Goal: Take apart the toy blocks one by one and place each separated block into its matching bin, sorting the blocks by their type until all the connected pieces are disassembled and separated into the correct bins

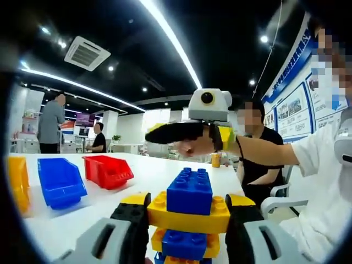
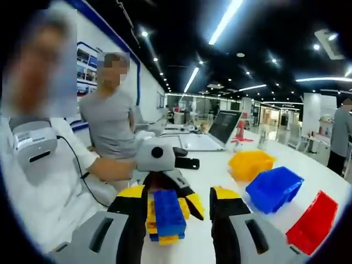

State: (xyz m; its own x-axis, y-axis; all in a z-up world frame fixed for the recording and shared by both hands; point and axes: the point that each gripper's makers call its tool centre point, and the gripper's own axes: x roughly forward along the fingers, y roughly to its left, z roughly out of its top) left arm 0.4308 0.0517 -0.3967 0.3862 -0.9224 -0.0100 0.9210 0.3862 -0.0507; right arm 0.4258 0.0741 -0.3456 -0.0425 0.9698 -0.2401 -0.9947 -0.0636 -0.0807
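- Plastic, glossy and studded: a stack of toy blocks [image 1: 188, 212] sits between the jaws of the left gripper [image 1: 188, 231] in the left gripper view; I count a blue brick on top, a wider yellow brick under it, another blue one below, and a sliver of yellow at the bottom edge; the black jaw pads press the ends of the wide yellow brick, so this gripper is clamped on the stack.
- In the right gripper view the same stack of toy blocks [image 2: 165, 215] shows blue faces over yellow ones, held up above the white table [image 2: 220, 165]; it lies just beside the left jaw of the right gripper [image 2: 175, 220], whose jaws stand wide apart with yellow tips and black pads; whether the block touches that jaw I cannot tell.
- Three bins, all smooth moulded plastic with sloped open fronts: a yellow bin [image 1: 17, 181], a blue bin [image 1: 59, 181] and a red bin [image 1: 108, 170], side by side on the table [image 1: 154, 173]; the right gripper view shows them as yellow bin [image 2: 250, 164], blue bin [image 2: 274, 188], red bin [image 2: 312, 223].
- The right gripper [image 1: 187, 132] hangs in the left gripper view above the stack, gripped by a hand [image 1: 195, 146].
- One open laptop [image 2: 220, 129] stands on the table beyond the bins.
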